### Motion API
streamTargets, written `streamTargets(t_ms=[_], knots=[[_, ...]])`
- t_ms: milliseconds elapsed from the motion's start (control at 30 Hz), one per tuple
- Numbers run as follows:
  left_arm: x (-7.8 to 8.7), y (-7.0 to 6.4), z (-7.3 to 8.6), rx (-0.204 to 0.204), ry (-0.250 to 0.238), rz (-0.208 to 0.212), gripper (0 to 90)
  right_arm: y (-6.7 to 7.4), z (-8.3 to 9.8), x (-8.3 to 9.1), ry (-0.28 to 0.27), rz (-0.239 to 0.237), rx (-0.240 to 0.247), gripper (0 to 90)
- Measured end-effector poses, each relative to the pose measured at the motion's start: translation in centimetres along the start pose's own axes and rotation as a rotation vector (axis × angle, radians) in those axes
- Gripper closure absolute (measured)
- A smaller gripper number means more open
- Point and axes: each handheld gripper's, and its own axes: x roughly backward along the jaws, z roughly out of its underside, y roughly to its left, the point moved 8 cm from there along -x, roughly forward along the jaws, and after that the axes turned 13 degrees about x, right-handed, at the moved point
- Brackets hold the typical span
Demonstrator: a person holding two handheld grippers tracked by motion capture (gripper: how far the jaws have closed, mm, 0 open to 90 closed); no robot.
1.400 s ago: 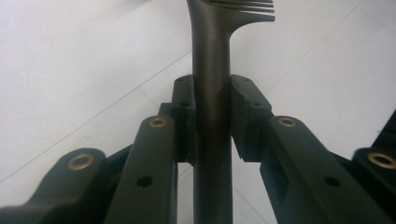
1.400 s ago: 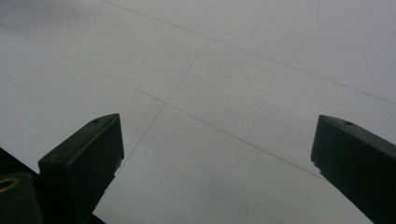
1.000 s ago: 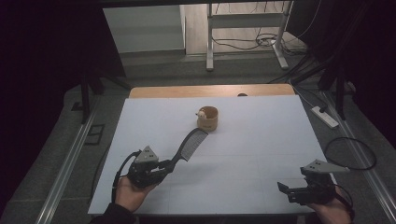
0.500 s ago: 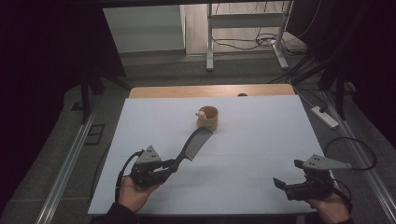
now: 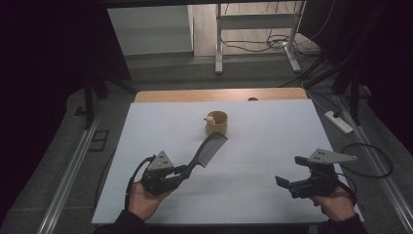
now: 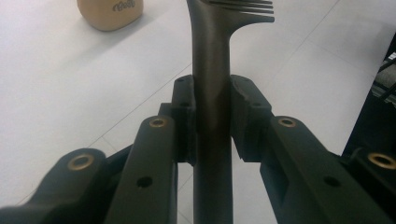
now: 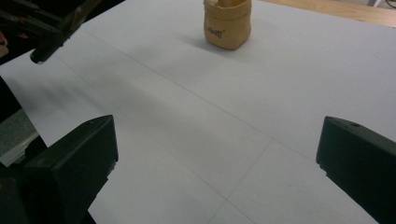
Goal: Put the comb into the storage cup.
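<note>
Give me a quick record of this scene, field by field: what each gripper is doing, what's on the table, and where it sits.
surface: white table
left gripper: shut on the comb by its handle, teeth end pointing toward the pouch
right gripper: open, nothing between its jaws, above the table's near right part
tan pouch: upright, mid-table toward the far side, something pale at its rim
comb and pouch: close together; touching or not, cannot tell
</note>
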Motion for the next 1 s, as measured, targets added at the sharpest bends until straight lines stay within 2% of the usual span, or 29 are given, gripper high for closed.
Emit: streamTargets(t_ms=[300,600,767,1000], knots=[[-0.6,-0.5,-0.3,-0.021,0.000,0.000,72.4,0.3,-1.1,-1.0,-0.008,-0.024,-0.008,0.0],[-1.4,-0.8,-0.6,-0.022,0.012,0.021,72.4,0.3,-2.0,-2.4,-0.013,-0.043,-0.023,0.0],[-1.8,-1.1,-0.7,-0.036,0.018,0.026,72.4,0.4,-2.6,-3.0,-0.010,-0.060,-0.023,0.0],[-2.5,-1.4,-0.9,-0.040,0.015,0.032,72.4,0.1,-3.7,-3.7,-0.009,-0.068,-0.070,0.0]])
